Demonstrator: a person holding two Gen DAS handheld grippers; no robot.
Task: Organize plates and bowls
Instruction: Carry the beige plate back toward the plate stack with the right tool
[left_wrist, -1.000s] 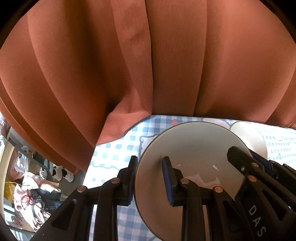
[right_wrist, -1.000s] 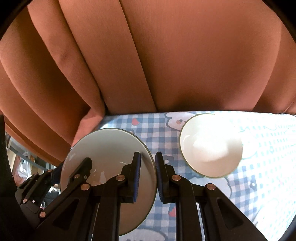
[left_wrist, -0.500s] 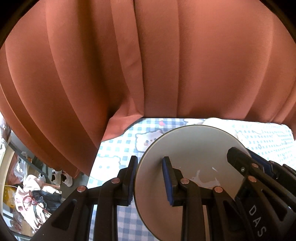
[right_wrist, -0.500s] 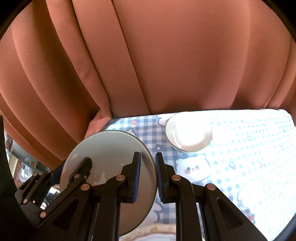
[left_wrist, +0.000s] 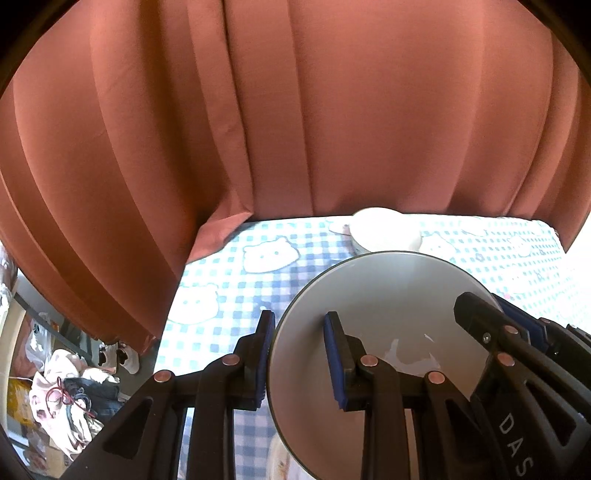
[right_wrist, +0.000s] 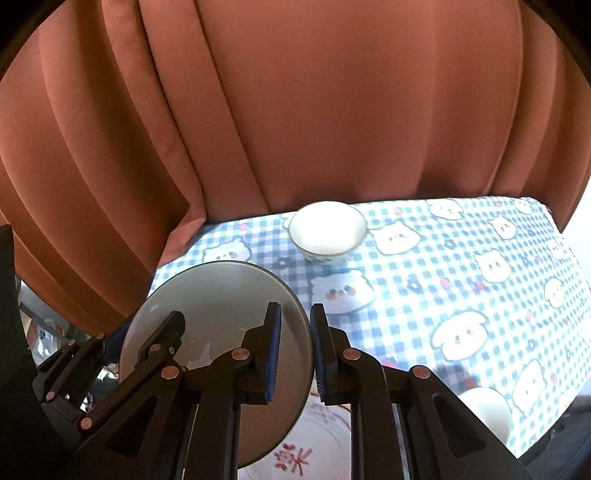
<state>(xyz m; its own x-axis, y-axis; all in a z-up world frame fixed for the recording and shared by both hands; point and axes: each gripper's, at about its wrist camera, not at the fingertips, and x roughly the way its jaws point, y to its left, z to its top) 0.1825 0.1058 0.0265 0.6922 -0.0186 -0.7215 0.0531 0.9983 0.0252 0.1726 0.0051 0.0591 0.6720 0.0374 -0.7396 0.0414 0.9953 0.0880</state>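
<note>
A pale grey plate (left_wrist: 388, 325) (right_wrist: 221, 302) with a dark rim hangs tilted above the table, held from both sides. My left gripper (left_wrist: 299, 326) is shut on the plate's left rim, one blue pad under it and one on its face. My right gripper (right_wrist: 295, 317) is shut on the opposite rim; it shows at the plate's right edge (left_wrist: 480, 314) in the left wrist view. A white bowl (right_wrist: 327, 229) (left_wrist: 384, 230) with a blue pattern outside stands far back on the table near the curtain.
The table wears a blue checked cloth (right_wrist: 461, 295) with bear faces. A white plate with red marks (right_wrist: 317, 443) lies under the held plate. A white cup or bowl (right_wrist: 484, 410) sits at the near right edge. An orange-brown curtain (right_wrist: 332, 110) hangs behind. Clutter (left_wrist: 66, 387) lies off the table's left.
Both grippers, with the plate between them, have drawn back and up from the curtain. The white bowl now looks smaller and farther, and more of the cloth shows.
</note>
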